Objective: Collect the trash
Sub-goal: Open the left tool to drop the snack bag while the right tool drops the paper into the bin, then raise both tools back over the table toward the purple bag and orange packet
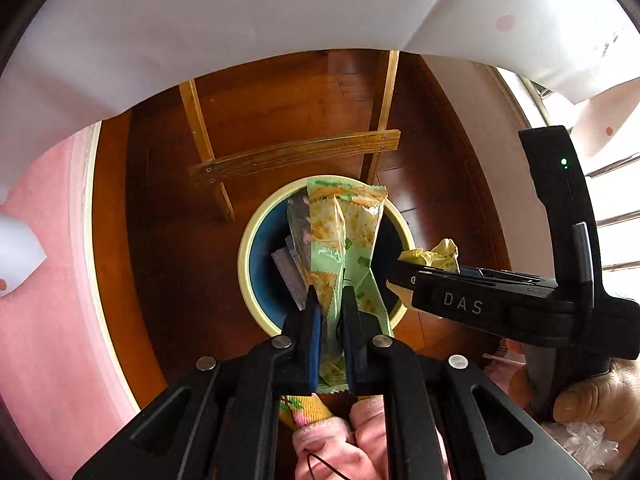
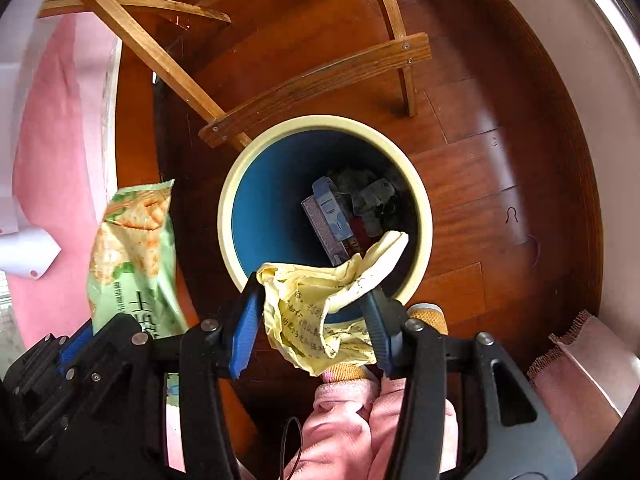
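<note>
left claw (image 1: 331,308): clamped on green cracker wrapper (image 1: 344,232), hanging over the bin
right claw (image 2: 310,312): gripping crumpled yellow paper (image 2: 320,300) at the bin's near rim
bin (image 2: 248,168): on wood floor (image 2: 480,168), card boxes (image 2: 328,216) inside
far: wooden chair legs (image 2: 320,76)

Your left gripper (image 1: 331,300) at the bottom centre of its view is black, with blue pads on the fingers (image 1: 315,334) and round silver pivot pins (image 1: 281,342) on its linkage arms. Your right gripper (image 2: 312,312) is built the same; seen at right in the left view, its black body carries white "DAS" lettering (image 1: 462,303), a green light (image 1: 564,161) and a grey cable (image 1: 583,252). At the bottom of both views you wear fuzzy pink clothing (image 2: 352,420), with a thin black cord (image 2: 292,448) over it.
</note>
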